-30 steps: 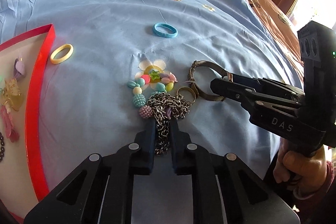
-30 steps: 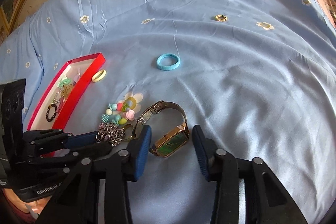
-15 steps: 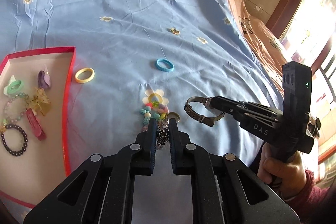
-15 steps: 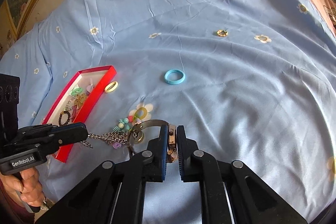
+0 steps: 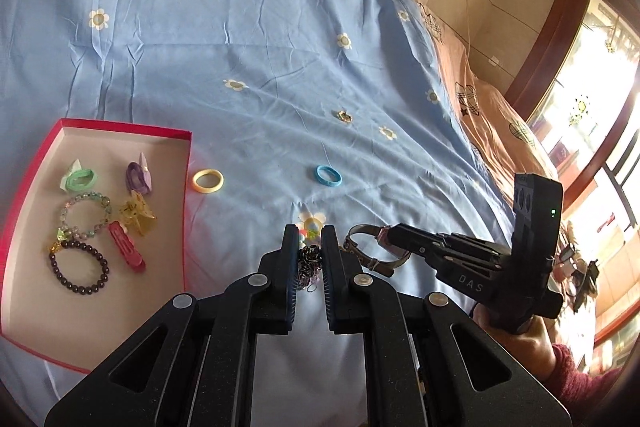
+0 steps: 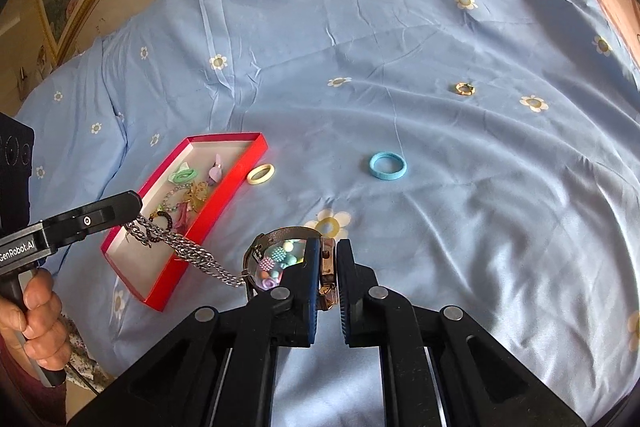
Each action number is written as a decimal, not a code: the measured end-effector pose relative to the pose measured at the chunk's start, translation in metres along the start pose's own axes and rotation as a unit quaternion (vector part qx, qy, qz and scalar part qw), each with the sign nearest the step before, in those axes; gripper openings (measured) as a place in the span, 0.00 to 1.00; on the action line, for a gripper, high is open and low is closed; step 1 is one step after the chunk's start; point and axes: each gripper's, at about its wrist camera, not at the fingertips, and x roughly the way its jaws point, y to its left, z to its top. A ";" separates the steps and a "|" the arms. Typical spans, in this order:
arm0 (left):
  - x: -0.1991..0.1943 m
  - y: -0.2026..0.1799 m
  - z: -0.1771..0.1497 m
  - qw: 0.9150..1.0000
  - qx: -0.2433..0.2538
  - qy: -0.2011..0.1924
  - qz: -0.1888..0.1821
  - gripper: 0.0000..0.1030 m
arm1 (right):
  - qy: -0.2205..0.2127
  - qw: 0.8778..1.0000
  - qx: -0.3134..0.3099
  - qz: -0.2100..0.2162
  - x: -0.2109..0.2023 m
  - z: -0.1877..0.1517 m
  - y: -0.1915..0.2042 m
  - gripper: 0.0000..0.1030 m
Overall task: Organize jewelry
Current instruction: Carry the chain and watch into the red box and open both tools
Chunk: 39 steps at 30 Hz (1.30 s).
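Left gripper (image 5: 307,247) is clamped on a silver chain (image 6: 188,251), raised off the blue bedsheet (image 5: 240,47). Right gripper (image 6: 329,259) pinches a wristwatch (image 6: 327,263) by its case, also lifted. The chain runs taut between them, hooked at the watch band. Red tray (image 5: 186,195) lies left, holding bracelets and clips.

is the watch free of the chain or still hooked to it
Hooked. In the right wrist view the chain runs taut from the left gripper to the strap of the watch, held by the right gripper.
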 end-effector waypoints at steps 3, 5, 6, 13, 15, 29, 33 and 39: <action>-0.012 0.008 0.003 1.000 -0.008 -0.013 0.006 0.09 | 0.001 1.000 -0.006 0.010 0.003 0.002 0.008 0.08; -0.020 0.014 0.004 1.000 -0.013 -0.022 0.012 0.09 | 0.003 1.000 -0.010 0.018 0.006 0.003 0.015 0.08; -0.024 0.018 0.005 0.999 -0.018 -0.026 0.014 0.09 | 0.004 1.000 -0.012 0.022 0.008 0.004 0.019 0.08; -0.045 0.045 0.004 0.997 -0.043 -0.046 0.038 0.09 | 0.012 0.998 -0.037 0.049 0.020 0.009 0.049 0.08; -0.051 0.052 0.003 0.997 -0.047 -0.052 0.043 0.09 | 0.015 0.997 -0.044 0.056 0.024 0.009 0.058 0.08; -0.065 0.105 -0.017 0.991 -0.096 -0.048 0.080 0.09 | 0.040 0.988 -0.100 0.110 0.057 0.012 0.126 0.08; -0.061 0.118 -0.022 0.990 -0.108 -0.038 0.086 0.09 | 0.047 0.984 -0.119 0.122 0.069 0.012 0.147 0.08; -0.059 0.141 -0.033 0.986 -0.128 -0.032 0.104 0.09 | 0.069 0.979 -0.145 0.129 0.093 0.006 0.172 0.08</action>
